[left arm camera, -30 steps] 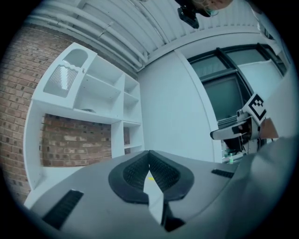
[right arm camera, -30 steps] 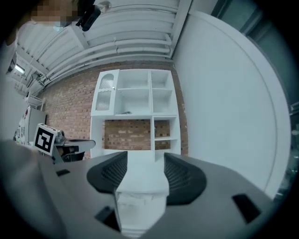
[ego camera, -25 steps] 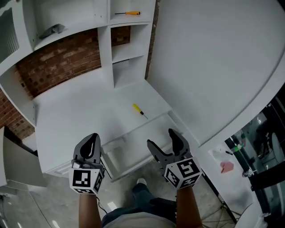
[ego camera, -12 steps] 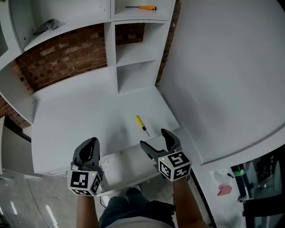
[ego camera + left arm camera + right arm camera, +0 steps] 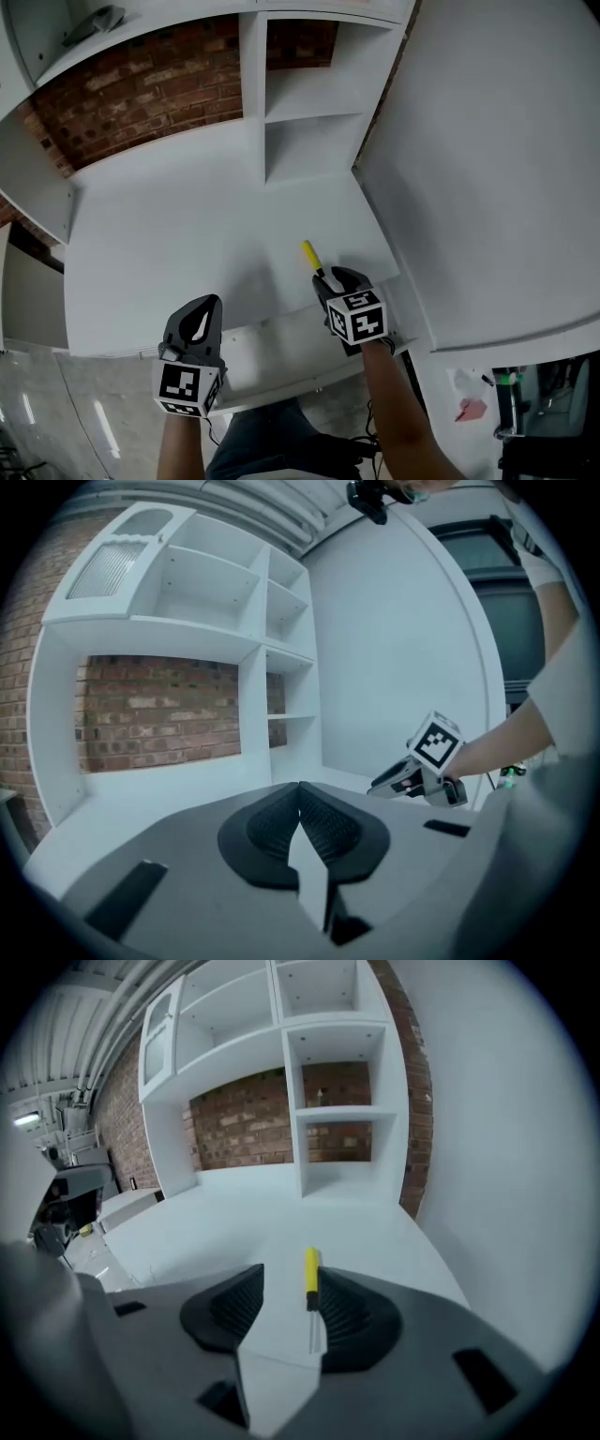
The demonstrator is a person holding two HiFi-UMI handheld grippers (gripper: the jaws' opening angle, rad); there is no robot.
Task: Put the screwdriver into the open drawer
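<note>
Item: screwdriver (image 5: 310, 253), with a yellow handle, a dark collar and a thin metal shaft.
Location: flat on the white desk top (image 5: 169, 244), near its front edge, with the shaft pointing back toward the person. It is not yet in the drawer.
Destination: open drawer (image 5: 281, 382), pulled out below the desk's front edge between the two grippers.
Right gripper (image 5: 292, 1302): jaws wide apart and set either side of the screwdriver (image 5: 310, 1277), which lies close to the right-hand pad. Nothing is clamped yet.
Left gripper (image 5: 300, 806): jaws drawn together on nothing, hovering over the drawer's left part.
Handling (judged): light, rigid and not fragile. The round handle looks likely to roll on the smooth top, and the shaft looks too thin and slick for a sure hold.
Hold point (judged): across the yellow handle, just beyond the collar, jaws square to its length.
Change, right gripper: half a second earlier it hung above the drawer with the screwdriver clear ahead of it. It has since come forward so that the tool lies between its jaws.
Change, left gripper: much where it was.
Change, view: the head view now looks lower, and the second screwdriver on the upper shelf has gone out of frame.
</note>
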